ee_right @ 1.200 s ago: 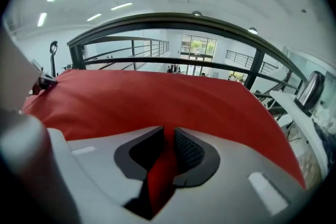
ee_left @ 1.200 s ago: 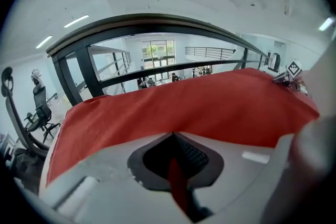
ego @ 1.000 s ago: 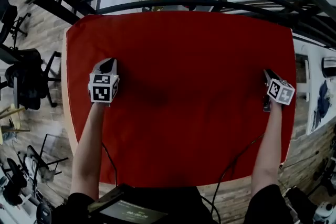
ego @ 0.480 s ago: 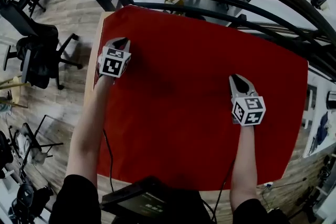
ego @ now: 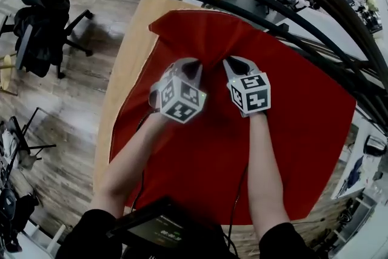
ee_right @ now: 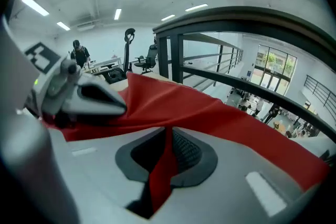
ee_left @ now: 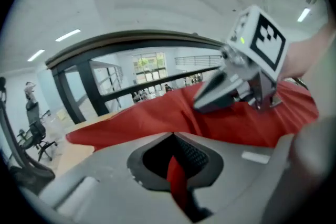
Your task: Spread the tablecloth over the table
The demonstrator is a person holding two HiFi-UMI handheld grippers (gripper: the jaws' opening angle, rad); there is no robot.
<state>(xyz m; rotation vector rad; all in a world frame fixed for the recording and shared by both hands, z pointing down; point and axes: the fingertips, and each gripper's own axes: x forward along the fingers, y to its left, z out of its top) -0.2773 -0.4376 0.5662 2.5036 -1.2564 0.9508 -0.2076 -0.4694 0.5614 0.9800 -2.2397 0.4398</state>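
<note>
1. My left claw [ego: 189,67] is pressed together, pinching a fold of the red tablecloth [ego: 291,130].
2. My right claw [ego: 235,63] has just been closing and pinches another fold of the tablecloth.
3. Both claws sit side by side, near the tablecloth's far edge, with fabric bunched up between them.
4. The tablecloth lies skewed on the surface [ego: 130,51]; bare wood shows along the left side in the head view.
</note>
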